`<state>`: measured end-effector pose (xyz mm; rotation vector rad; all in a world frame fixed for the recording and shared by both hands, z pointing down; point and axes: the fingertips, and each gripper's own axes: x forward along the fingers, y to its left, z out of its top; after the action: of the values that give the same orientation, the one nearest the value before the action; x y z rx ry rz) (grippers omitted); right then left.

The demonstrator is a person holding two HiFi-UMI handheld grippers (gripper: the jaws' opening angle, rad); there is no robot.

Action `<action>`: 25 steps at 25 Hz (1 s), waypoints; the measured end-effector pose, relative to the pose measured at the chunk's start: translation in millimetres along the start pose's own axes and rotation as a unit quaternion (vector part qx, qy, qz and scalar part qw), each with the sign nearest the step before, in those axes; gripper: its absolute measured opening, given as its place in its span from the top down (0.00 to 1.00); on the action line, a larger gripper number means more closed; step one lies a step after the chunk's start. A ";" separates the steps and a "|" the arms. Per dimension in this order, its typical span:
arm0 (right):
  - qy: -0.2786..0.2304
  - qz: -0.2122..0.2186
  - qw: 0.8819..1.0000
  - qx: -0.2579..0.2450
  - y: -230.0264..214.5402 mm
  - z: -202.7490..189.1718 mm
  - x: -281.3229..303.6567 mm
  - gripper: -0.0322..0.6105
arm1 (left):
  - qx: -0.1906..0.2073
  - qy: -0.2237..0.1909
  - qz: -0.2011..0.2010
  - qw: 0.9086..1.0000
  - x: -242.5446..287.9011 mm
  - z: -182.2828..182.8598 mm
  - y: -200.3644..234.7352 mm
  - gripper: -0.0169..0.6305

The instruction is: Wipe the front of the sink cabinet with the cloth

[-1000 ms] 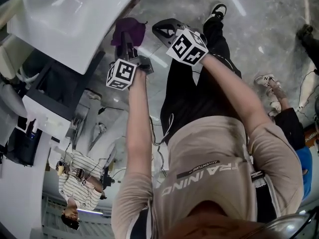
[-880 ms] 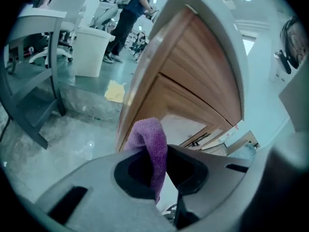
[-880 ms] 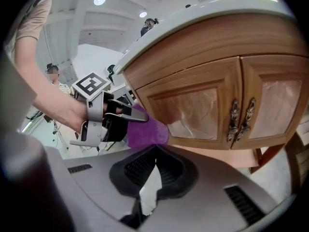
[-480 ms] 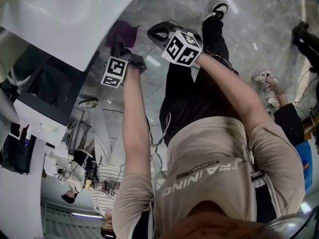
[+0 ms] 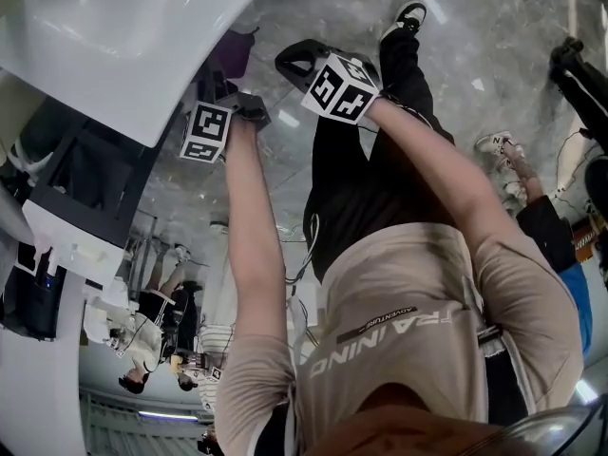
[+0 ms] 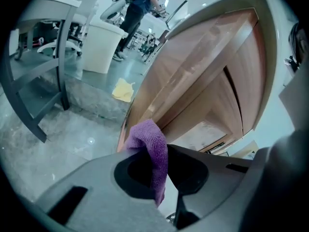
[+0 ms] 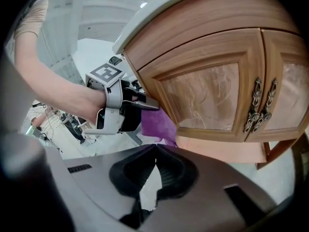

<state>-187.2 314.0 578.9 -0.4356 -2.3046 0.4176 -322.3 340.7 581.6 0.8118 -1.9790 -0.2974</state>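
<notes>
Grey marble floor (image 5: 494, 27) runs beneath a wooden sink cabinet (image 7: 212, 91). The left gripper (image 6: 166, 178) has its fingers clenched on the purple cloth (image 6: 145, 137), which sits at the cabinet's lower corner, far from the door handles (image 7: 258, 105), and seems to be against the wood. The right gripper (image 7: 153, 168) hangs before the doors, fingers closed on nothing. Wiping looks under way at that end. Nothing shows which panels are done, so the doors probably remain.

Left gripper (image 5: 224, 91) moved left; its purple terry cloth (image 5: 234, 53) now sits partly under the white basin rim (image 5: 185, 74). Right gripper (image 5: 297, 61) drifted left too.
</notes>
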 end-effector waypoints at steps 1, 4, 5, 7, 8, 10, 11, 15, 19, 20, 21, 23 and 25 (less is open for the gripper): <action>0.000 0.001 1.000 -0.001 -0.9 1.2 0.0 0.93 | -0.001 -0.002 -0.002 1.000 1.7 1.7 -2.1 0.91; -0.001 0.003 1.000 -0.001 -3.6 1.4 -4.9 0.93 | 0.008 0.000 -0.009 1.000 8.9 2.6 -15.6 0.91; -0.002 0.004 1.000 0.002 -5.2 -0.5 -8.0 0.93 | 0.012 0.000 -0.011 1.000 11.4 1.6 -21.1 0.91; -0.004 0.002 1.000 0.010 -11.9 -5.7 -14.1 0.93 | 0.021 -0.007 -0.015 1.000 18.7 0.7 -31.6 0.91; -0.006 0.000 1.000 0.015 -16.8 -8.3 -17.3 0.93 | 0.025 -0.011 -0.017 0.999 23.4 0.5 -37.3 0.91; -0.011 -0.006 1.000 0.022 -26.7 -10.6 -24.2 0.93 | 0.028 -0.013 -0.021 0.999 32.1 -0.1 -50.8 0.91; -0.014 -0.009 1.000 0.024 -31.3 -10.1 -28.2 0.93 | 0.027 -0.014 -0.024 0.999 34.9 0.4 -59.2 0.91; -0.027 -0.023 0.998 0.047 -48.4 -3.9 -46.0 0.93 | 0.049 -0.007 -0.033 0.998 41.7 1.9 -90.1 0.91; -0.034 -0.028 0.997 0.059 -68.8 -13.8 -69.1 0.93 | 0.054 0.000 -0.047 0.997 57.9 -12.1 -124.9 0.91; -0.035 -0.029 0.997 0.060 -73.6 -17.1 -75.4 0.93 | 0.054 0.000 -0.057 0.997 61.9 -15.6 -137.2 0.91; -0.036 -0.031 0.997 0.060 -78.2 -19.3 -80.6 0.93 | 0.055 -0.001 -0.064 0.996 65.8 -17.5 -147.9 0.91; -0.039 -0.035 0.996 0.065 -86.1 -21.0 -87.5 0.93 | 0.058 0.000 -0.073 0.996 73.9 -17.6 -163.8 0.91; -0.039 -0.037 0.996 0.072 -91.6 -22.8 -94.0 0.93 | 0.062 0.004 -0.076 0.995 81.3 -19.2 -175.8 0.91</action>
<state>-124.9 196.3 575.2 -0.2671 -2.3396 0.5688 -259.4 158.2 557.6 1.0455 -1.9468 -0.2621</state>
